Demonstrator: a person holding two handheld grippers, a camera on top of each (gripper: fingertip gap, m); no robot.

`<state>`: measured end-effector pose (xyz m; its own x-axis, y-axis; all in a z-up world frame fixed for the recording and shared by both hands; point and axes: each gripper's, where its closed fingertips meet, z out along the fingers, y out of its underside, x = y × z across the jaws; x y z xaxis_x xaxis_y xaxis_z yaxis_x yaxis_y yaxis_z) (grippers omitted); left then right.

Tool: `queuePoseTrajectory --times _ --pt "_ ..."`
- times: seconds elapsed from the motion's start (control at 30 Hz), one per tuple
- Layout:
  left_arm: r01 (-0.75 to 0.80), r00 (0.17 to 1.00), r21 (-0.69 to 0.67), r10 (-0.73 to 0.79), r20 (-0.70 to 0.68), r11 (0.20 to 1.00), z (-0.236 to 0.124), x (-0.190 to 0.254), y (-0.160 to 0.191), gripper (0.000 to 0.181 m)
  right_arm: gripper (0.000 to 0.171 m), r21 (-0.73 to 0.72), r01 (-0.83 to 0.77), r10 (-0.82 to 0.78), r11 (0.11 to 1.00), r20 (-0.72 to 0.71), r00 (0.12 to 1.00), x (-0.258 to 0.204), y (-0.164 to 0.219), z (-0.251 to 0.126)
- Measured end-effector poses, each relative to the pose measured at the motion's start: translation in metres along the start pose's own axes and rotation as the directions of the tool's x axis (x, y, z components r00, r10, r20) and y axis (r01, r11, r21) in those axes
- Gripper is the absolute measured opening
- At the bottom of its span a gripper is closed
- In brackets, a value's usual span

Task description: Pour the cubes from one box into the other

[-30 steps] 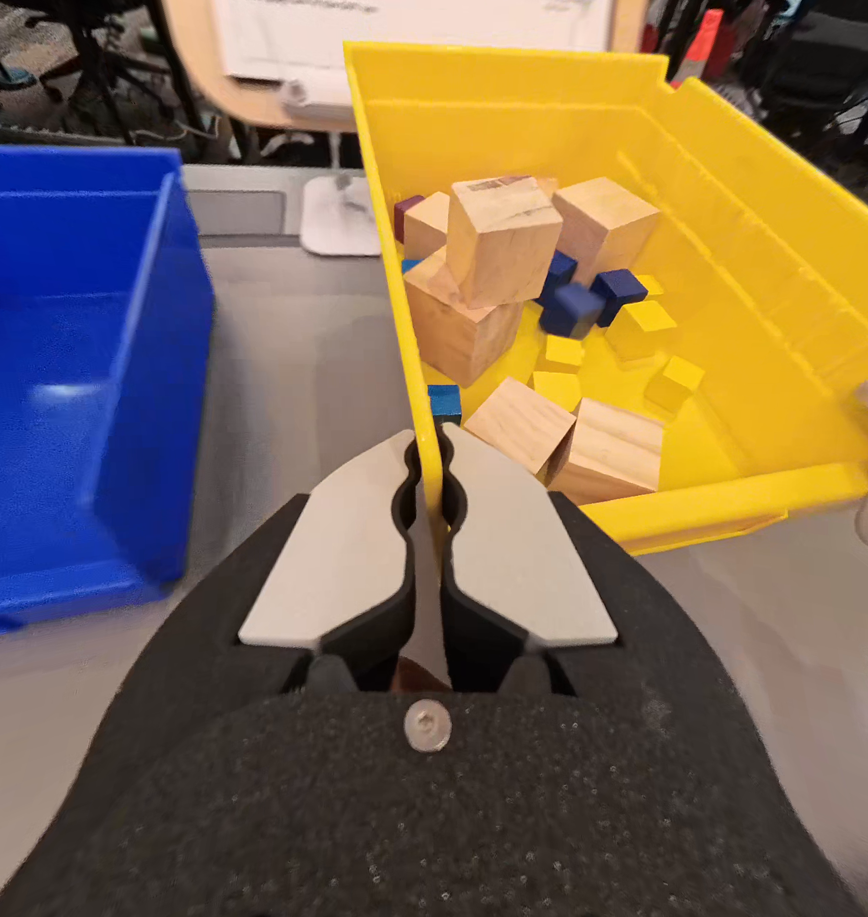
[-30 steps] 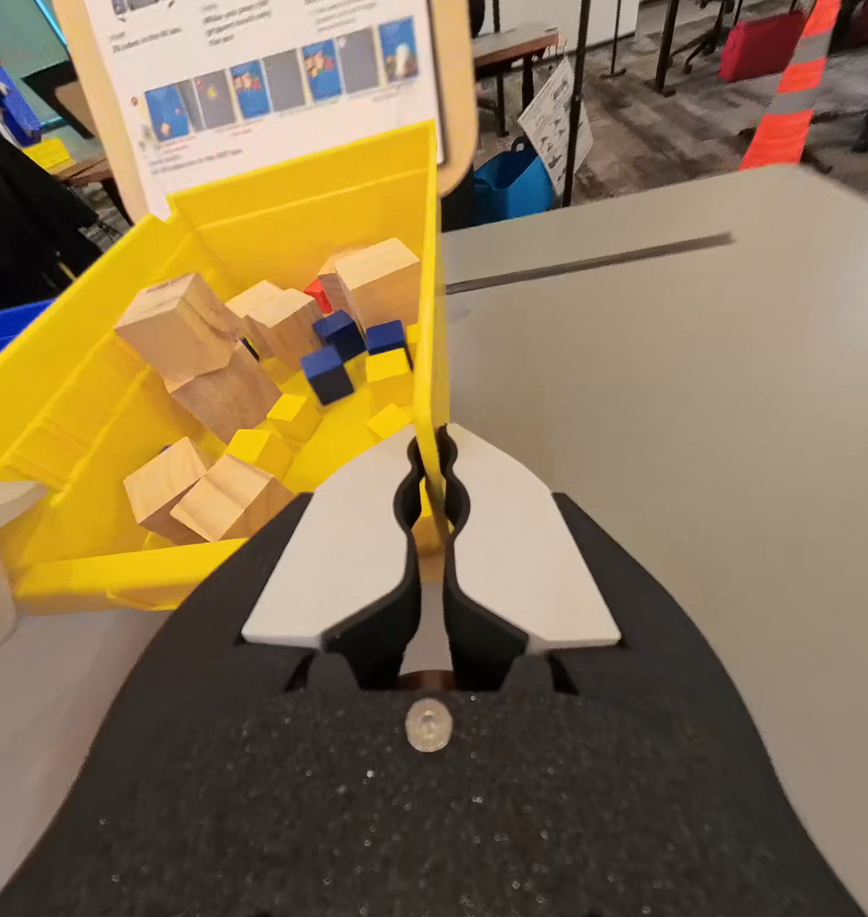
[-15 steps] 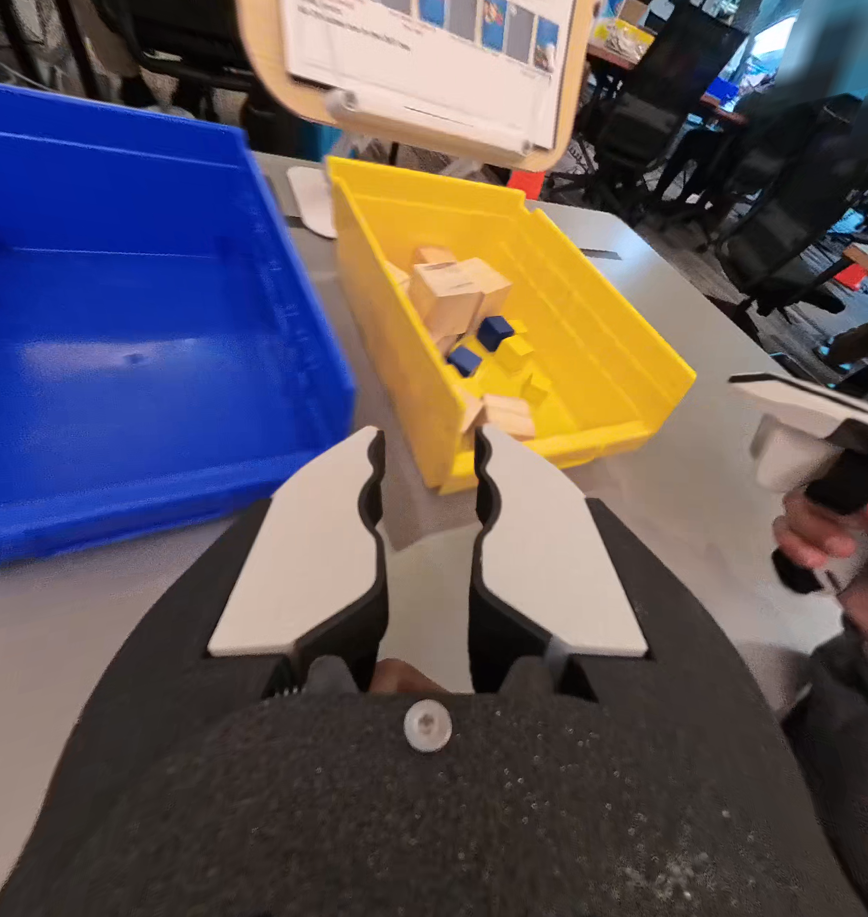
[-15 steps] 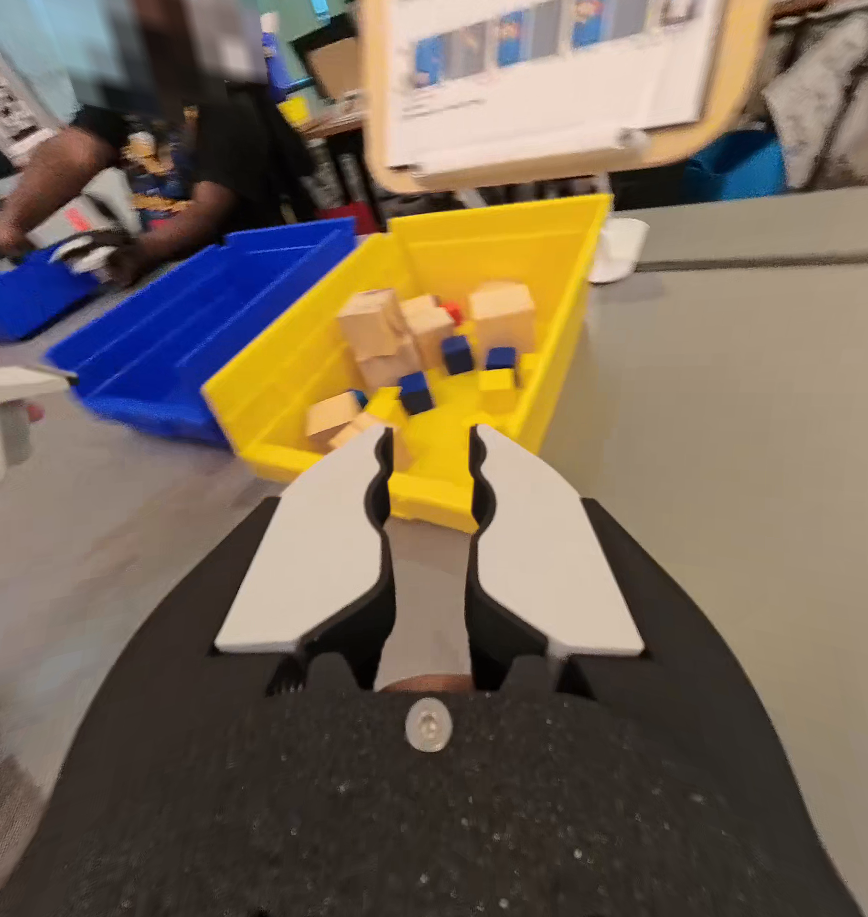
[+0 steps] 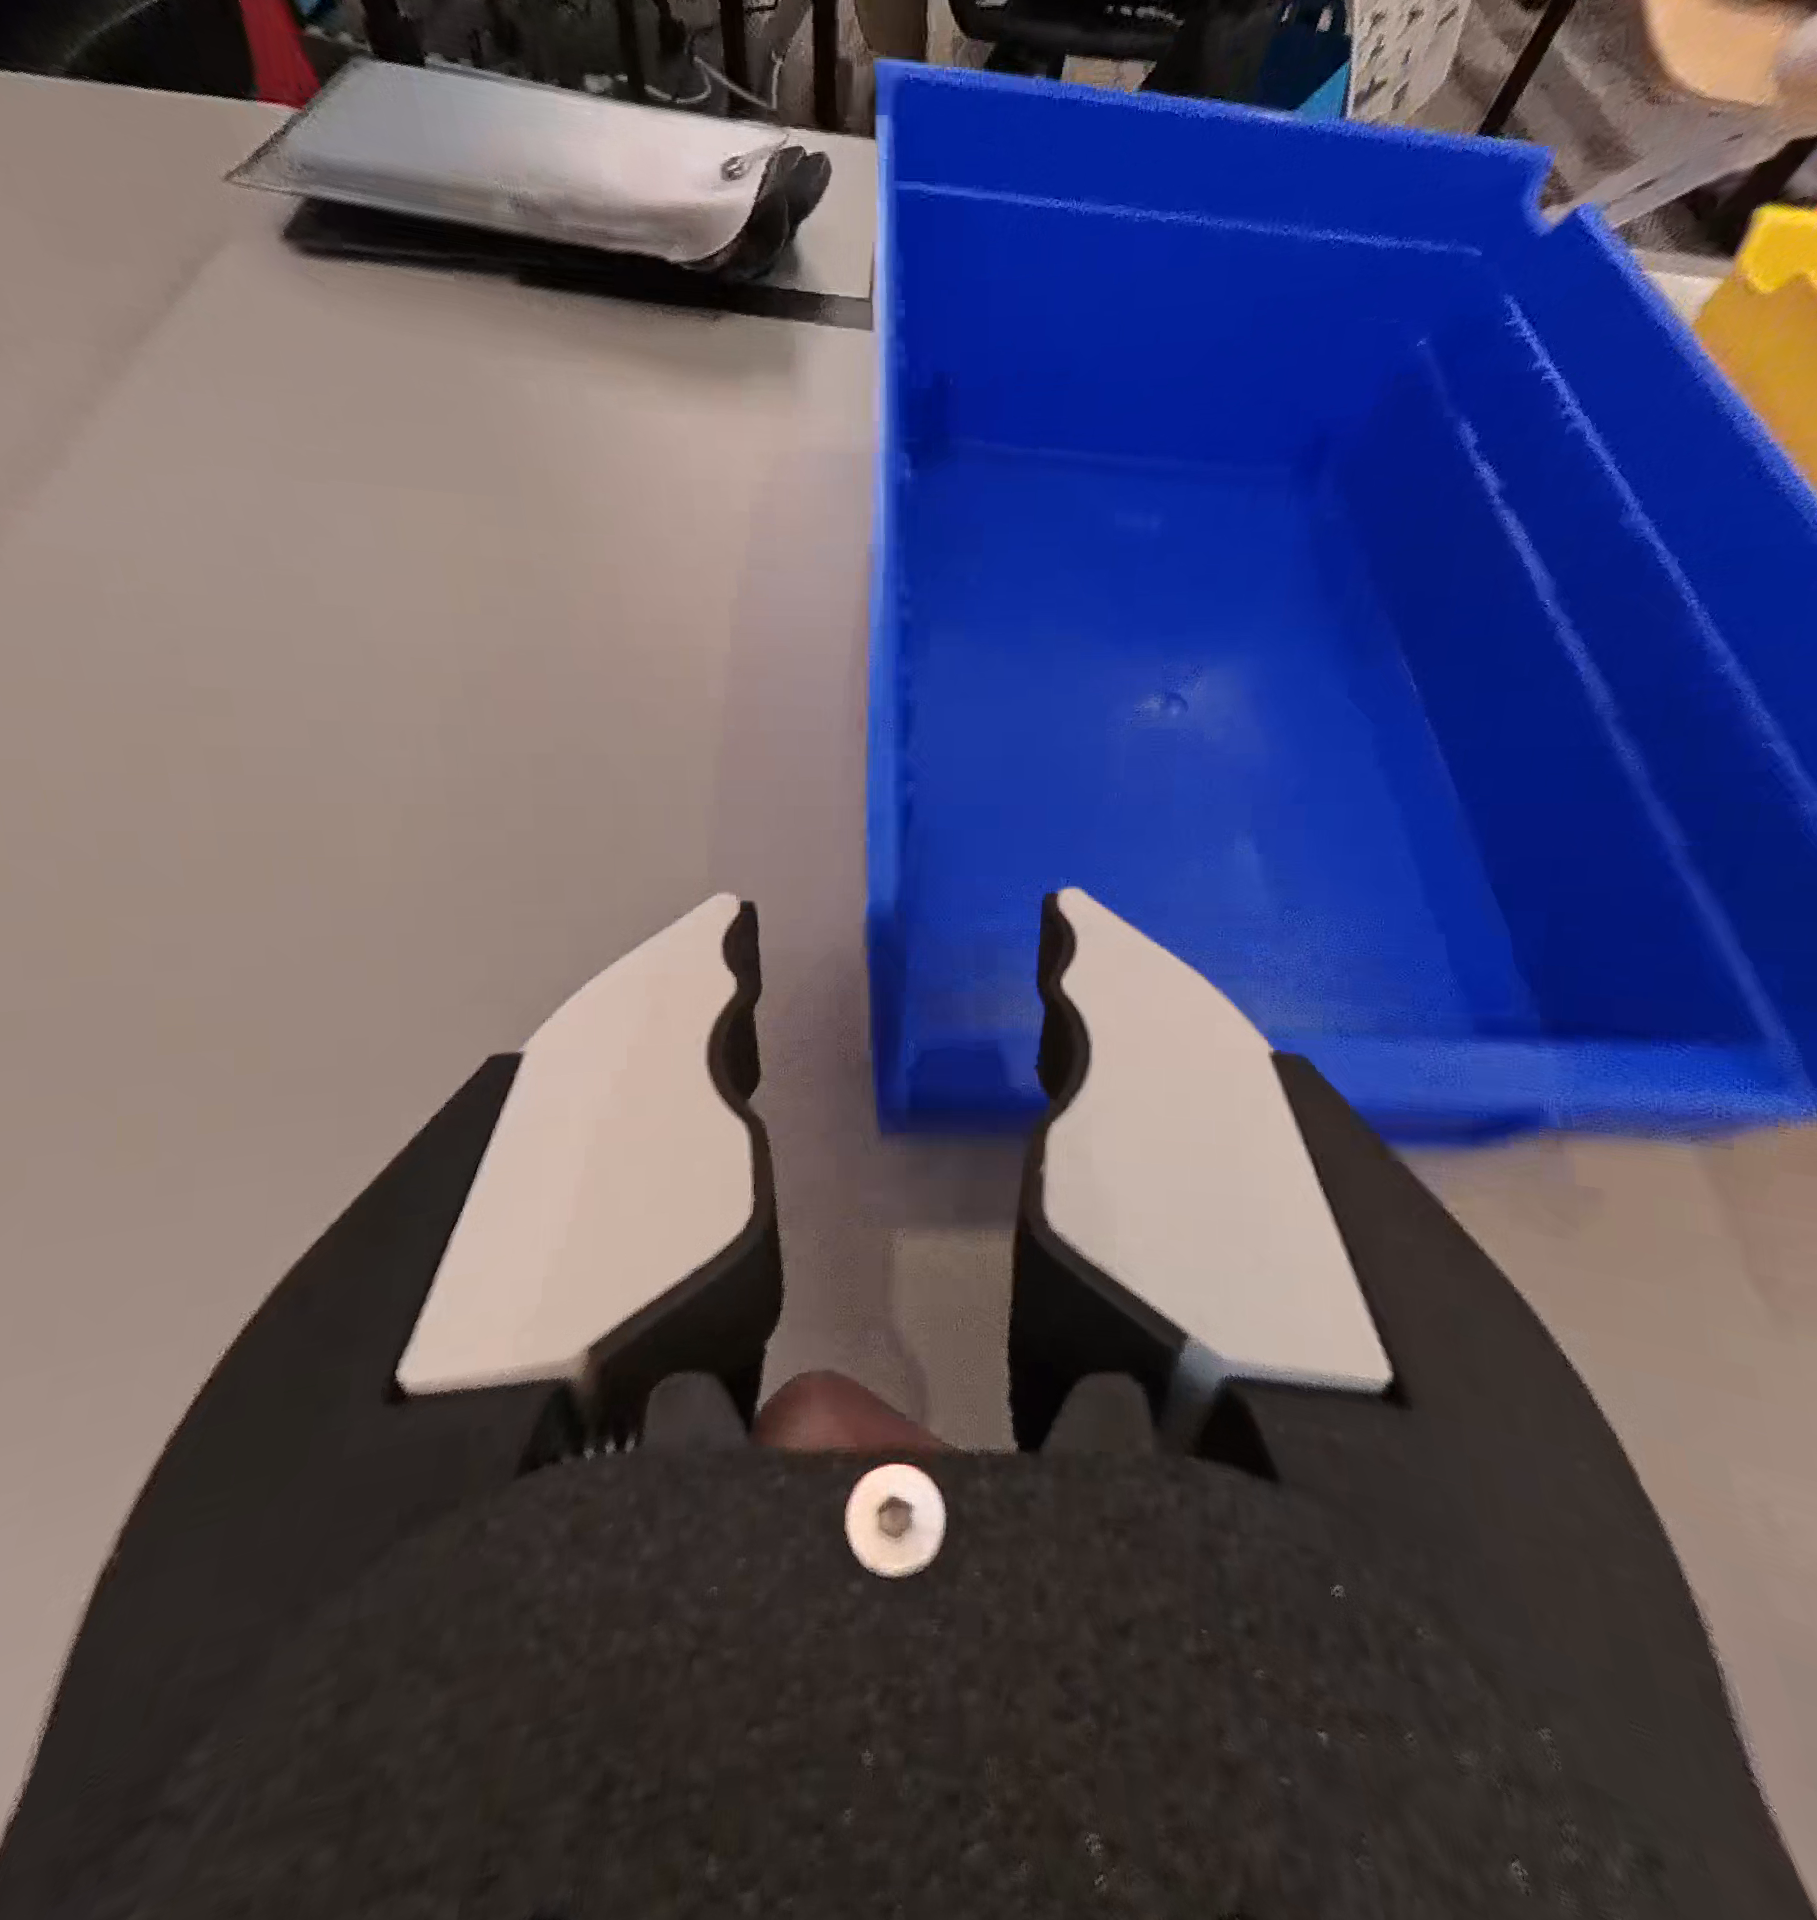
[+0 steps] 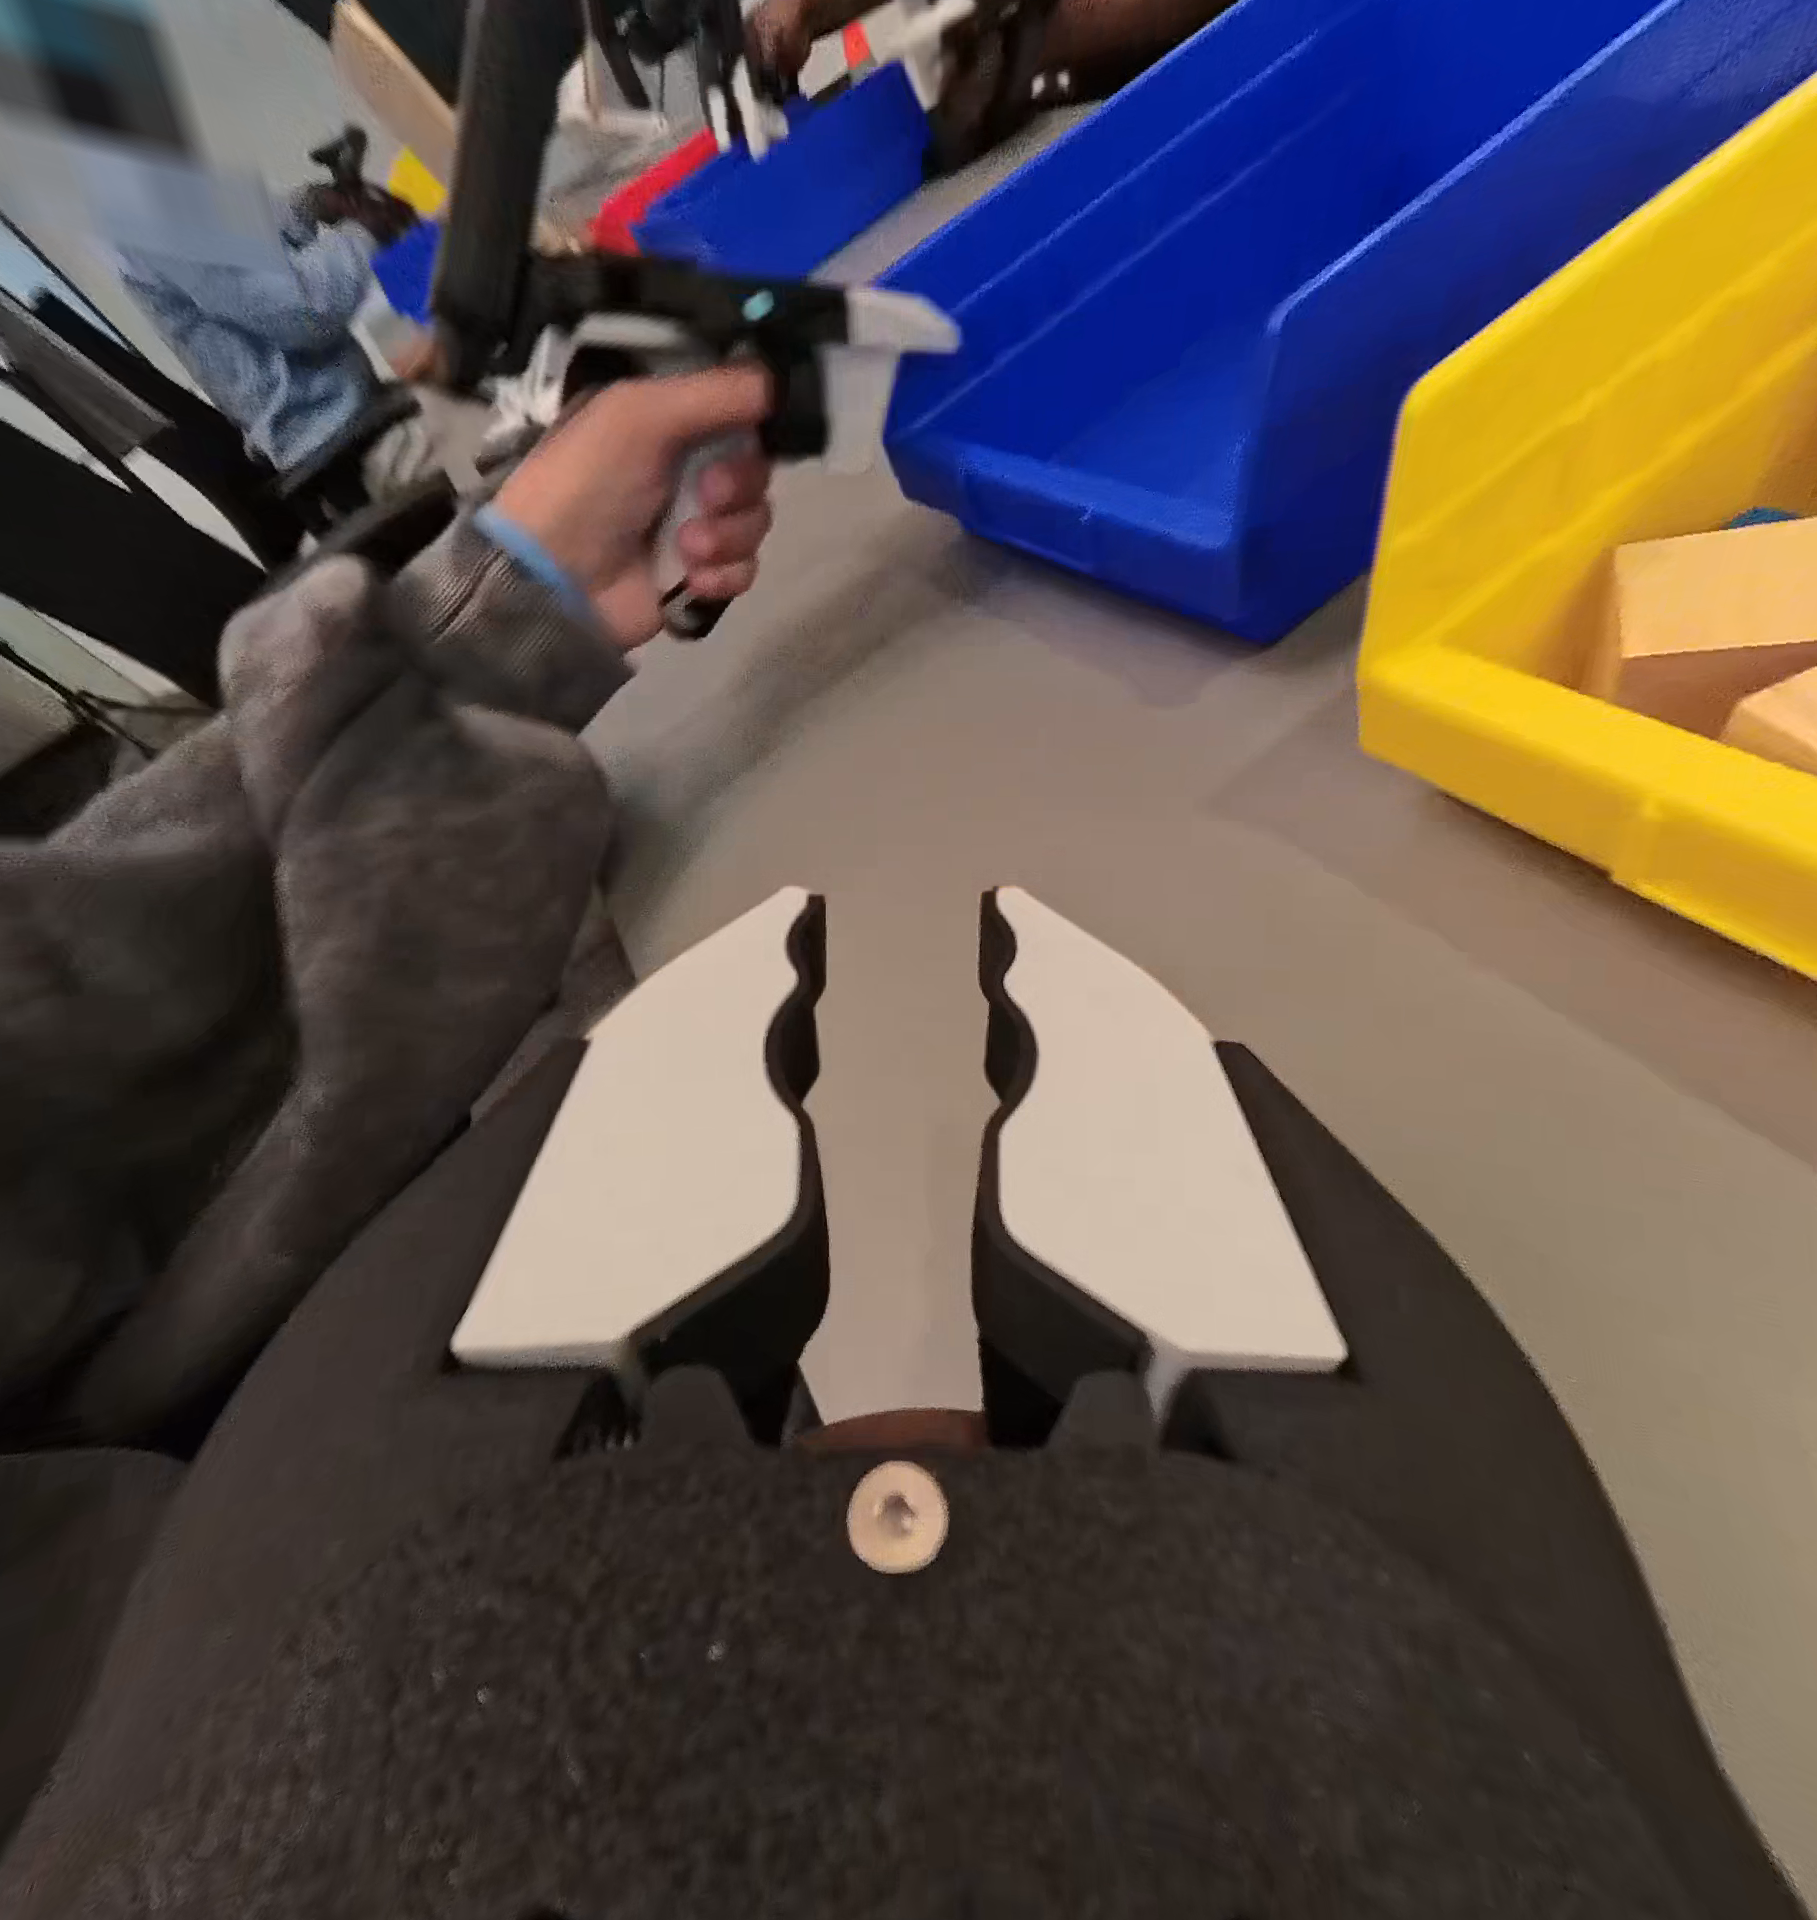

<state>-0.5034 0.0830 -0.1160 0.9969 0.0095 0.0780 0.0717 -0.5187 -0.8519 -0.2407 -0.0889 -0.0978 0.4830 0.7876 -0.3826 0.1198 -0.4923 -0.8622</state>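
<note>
The blue box (image 5: 1247, 727) is empty and stands on the grey table. My left gripper (image 5: 893, 909) is open and empty, and its fingertips frame the box's near left corner from a little in front of it. The yellow box (image 6: 1569, 416) stands to the right of the blue box (image 6: 1143, 488) and holds wooden cubes (image 6: 1735, 603); only its edge (image 5: 1808, 343) shows in the left wrist view. My right gripper (image 6: 902, 902) is open and empty over bare table, in front and left of the yellow box. The left gripper (image 6: 914, 332) also shows there, held by a hand (image 6: 665, 488).
A grey and black pouch (image 5: 530, 197) lies at the table's far left. A grey sleeve (image 6: 312, 779) fills the left of the right wrist view. Another blue bin (image 6: 810, 197) stands farther back, with other people's hands at it.
Both grippers let go of the yellow box's side walls, opened and drew back. The left one swung left to the blue box; the right one turned left away from the yellow box.
</note>
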Motion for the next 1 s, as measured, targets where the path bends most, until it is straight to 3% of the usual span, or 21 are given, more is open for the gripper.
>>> queuePoseTrajectory --times 0.03,0.1,0.2,0.4,0.53,0.63,0.67,0.7,0.83,1.0 --pt "-0.021 0.999 -0.02 0.021 0.029 1.0 0.015 -0.001 -0.001 0.047 0.027 -0.017 0.025 -0.025 1.0 -0.018 1.0 -0.002 0.003 0.002" --pt "0.019 1.0 -0.038 -0.018 0.024 0.999 0.025 0.002 -0.003 0.005 0.027 -0.046 0.062 -0.064 0.997 -0.051 0.997 -0.003 0.008 0.005" --pt "0.04 0.999 -0.062 -0.039 0.022 0.997 0.008 0.008 0.009 0.004 0.027 -0.055 0.085 -0.09 0.995 -0.111 0.99 -0.001 0.008 0.014" --pt "0.034 0.989 0.015 -0.036 0.141 0.999 -0.077 0.009 0.059 0.004 0.038 0.003 0.135 -0.119 0.991 -0.449 0.886 0.029 -0.006 0.053" --pt "0.051 0.984 0.024 -0.054 0.171 0.998 -0.128 0.014 0.091 0.005 0.038 0.002 0.133 -0.108 0.991 -0.573 0.812 0.035 -0.014 0.081" --pt "0.077 0.981 0.033 -0.081 0.177 0.997 -0.154 0.019 0.107 0.006 0.032 -0.059 0.119 -0.133 0.991 -0.51 0.85 0.02 -0.008 0.101" --pt "0.092 0.975 0.038 -0.098 0.201 0.995 -0.161 0.016 0.11 0.006 0.011 -0.071 0.076 -0.101 0.995 -0.514 0.852 0.019 -0.008 0.098" --pt "0.101 0.974 0.056 -0.11 0.2 0.993 -0.167 0.015 0.111 0.006 0.004 -0.071 0.052 -0.081 0.996 -0.508 0.858 0.019 -0.009 0.093" --pt "0.059 0.98 0.144 -0.085 0.179 0.988 -0.187 0.037 0.088 0.007 0.002 -0.021 0.103 -0.098 0.994 -0.541 0.836 0.013 -0.025 0.065" --pt "-0.054 0.995 0.32 0.023 0.102 0.946 -0.206 0.115 -0.009 0.006 0.002 0.155 0.229 -0.078 0.961 -0.64 0.765 0.023 -0.11 -0.034"
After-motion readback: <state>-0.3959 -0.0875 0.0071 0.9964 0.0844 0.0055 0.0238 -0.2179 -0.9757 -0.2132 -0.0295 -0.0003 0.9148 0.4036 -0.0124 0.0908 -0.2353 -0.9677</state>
